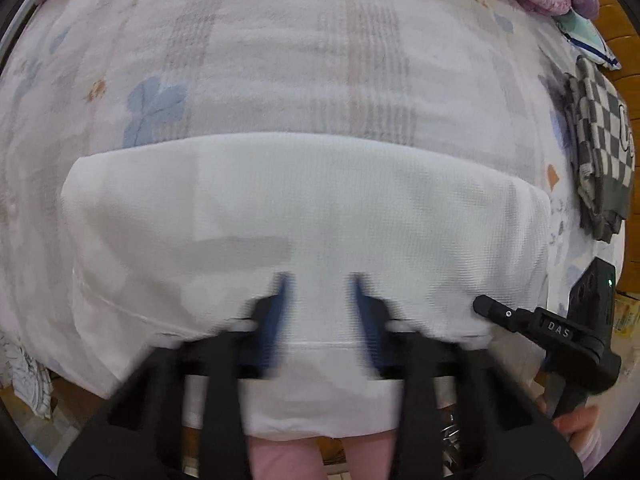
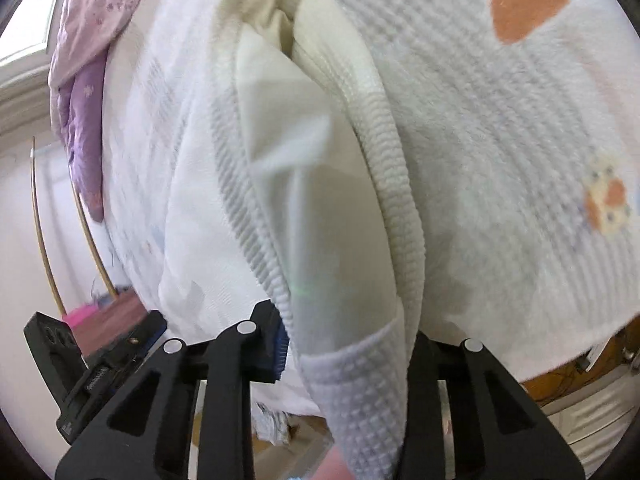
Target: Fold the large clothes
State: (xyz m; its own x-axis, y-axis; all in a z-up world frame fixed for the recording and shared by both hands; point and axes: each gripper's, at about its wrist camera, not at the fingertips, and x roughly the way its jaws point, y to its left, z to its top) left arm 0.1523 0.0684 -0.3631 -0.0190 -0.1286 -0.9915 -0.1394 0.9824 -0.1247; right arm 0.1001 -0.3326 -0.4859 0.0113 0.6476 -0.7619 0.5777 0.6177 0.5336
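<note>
The white waffle-knit garment lies half-folded on the bed, and the left gripper hovers over its near hem with jaws spread and empty. The right gripper is clamped on the garment's side edge, so this looks like mid-fold; next, the left must pinch the hem so both carry it over evenly.

The left gripper is smearing with motion blur low in its own view, its blue fingers losing their edges. In the right wrist view the white garment is draping over the right gripper, hiding its right finger, so its grip is staying unreadable. The checkered cloth is running off the right edge.
</note>
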